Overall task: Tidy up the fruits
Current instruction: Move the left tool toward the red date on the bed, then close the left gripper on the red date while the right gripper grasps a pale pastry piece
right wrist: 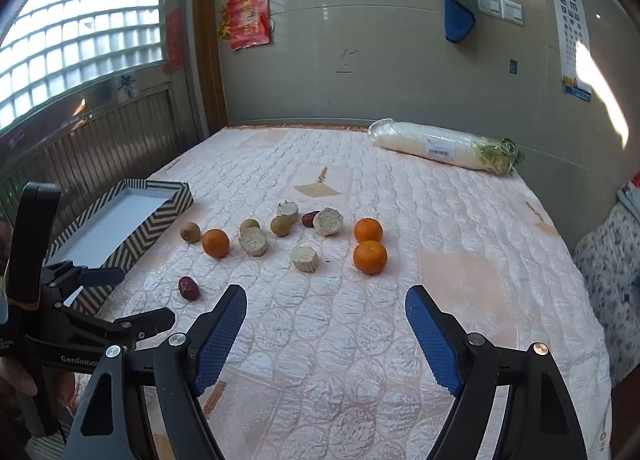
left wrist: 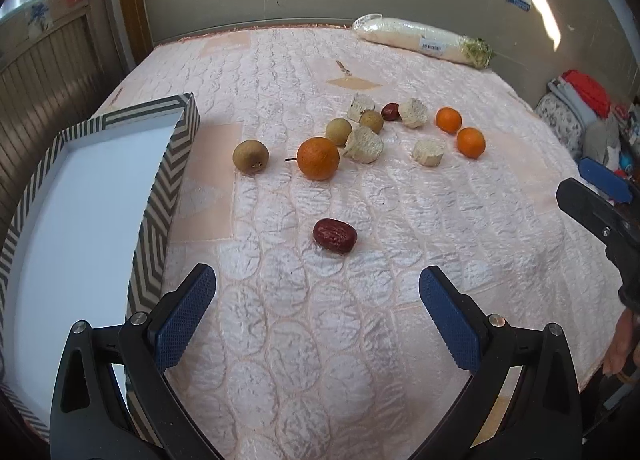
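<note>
Orange mandarins [right wrist: 215, 243] three, brown pears [right wrist: 190, 231] three, red dates [right wrist: 188, 287] two; left gripper [left wrist: 317, 292], right gripper [right wrist: 326, 316] wide open, empty.

Pretty lived-in room. Grey tiled wall [right wrist: 360, 60] at the back, with a red paper hanging [right wrist: 248, 12], a blue cloth [right wrist: 456, 0], two switches [right wrist: 500, 6] and an eye chart [right wrist: 570, 20] on it. Glass-block window [right wrist: 80, 32] on the left lets in daylight, wood paneling [right wrist: 100, 140] below it. A sun patch [right wrist: 600, 88] hits the right wall. Pink quilted cover [right wrist: 400, 320] over the whole surface, floral bedding [right wrist: 608, 272] piled at right.
</note>
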`<state>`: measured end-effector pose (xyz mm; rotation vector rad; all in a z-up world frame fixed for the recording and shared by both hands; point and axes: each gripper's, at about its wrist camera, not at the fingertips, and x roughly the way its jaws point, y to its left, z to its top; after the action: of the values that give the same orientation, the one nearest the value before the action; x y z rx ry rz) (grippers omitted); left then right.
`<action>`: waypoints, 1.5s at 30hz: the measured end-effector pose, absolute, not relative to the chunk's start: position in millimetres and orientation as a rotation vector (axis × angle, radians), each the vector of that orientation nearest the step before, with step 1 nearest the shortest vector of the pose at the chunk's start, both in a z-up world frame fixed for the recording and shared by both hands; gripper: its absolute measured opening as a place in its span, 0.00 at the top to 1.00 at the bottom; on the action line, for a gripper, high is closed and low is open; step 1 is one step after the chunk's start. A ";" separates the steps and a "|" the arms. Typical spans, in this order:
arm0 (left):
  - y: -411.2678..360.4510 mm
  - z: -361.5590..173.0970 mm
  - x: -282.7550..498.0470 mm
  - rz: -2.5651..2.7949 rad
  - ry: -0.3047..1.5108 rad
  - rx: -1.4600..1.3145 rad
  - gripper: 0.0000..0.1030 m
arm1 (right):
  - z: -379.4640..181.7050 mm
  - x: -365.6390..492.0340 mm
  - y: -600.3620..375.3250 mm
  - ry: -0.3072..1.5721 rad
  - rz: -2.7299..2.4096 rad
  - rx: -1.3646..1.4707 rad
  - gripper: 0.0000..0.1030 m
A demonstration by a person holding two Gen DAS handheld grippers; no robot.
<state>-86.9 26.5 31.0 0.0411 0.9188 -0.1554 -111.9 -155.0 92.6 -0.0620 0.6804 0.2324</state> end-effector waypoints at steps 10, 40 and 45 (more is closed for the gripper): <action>25.3 18.7 -63.4 -0.204 0.929 0.084 0.05 | 65.6 -82.2 -147.9 0.756 0.248 -0.028 0.36; 24.1 29.2 -65.1 -0.207 0.902 0.107 0.73 | 42.6 -19.2 -120.3 0.847 0.319 -0.049 0.56; 26.0 31.7 -61.6 -0.193 0.897 0.100 0.73 | 31.5 -2.9 -116.2 0.882 0.321 -0.053 0.56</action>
<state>-61.6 26.0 31.7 0.1001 0.8969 -0.1927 -2.9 -116.2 31.5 -0.0533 0.8820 0.3210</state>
